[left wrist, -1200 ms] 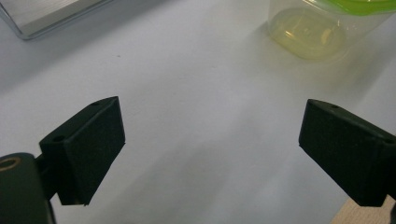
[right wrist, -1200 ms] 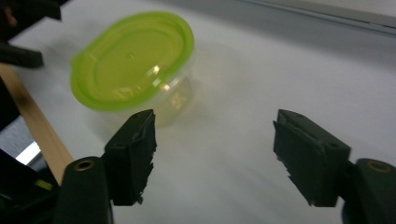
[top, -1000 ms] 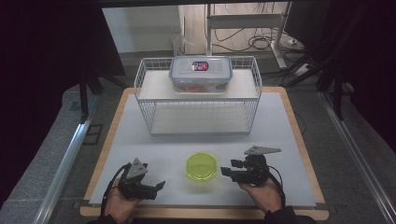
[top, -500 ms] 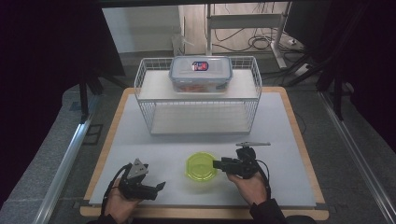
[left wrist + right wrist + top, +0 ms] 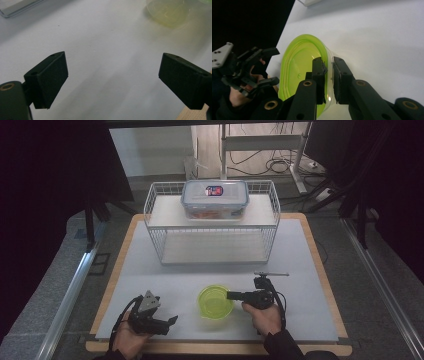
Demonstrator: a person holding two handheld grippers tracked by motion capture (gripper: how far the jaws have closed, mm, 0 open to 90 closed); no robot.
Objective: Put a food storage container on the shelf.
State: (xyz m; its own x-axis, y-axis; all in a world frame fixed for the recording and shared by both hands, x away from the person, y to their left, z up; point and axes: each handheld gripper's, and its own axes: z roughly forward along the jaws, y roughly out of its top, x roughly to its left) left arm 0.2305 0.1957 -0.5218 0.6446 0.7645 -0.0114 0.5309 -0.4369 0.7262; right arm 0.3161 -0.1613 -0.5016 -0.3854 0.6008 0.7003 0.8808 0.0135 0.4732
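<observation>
Pinching the near wall of the green bowl (image 5: 304, 75) with the right gripper (image 5: 329, 75), one jaw inside the rim and one outside, probably because a thin rim gives the only firm hold on such a round shape. Sitting on the white table (image 5: 300, 260), near the front edge, between both hands. Resting low at the front left, the left gripper (image 5: 112, 75), jaws wide apart and holding nothing, seemingly kept aside. Standing behind, a wire rack (image 5: 165, 250) with a lidded container (image 5: 215, 199) on top.
</observation>
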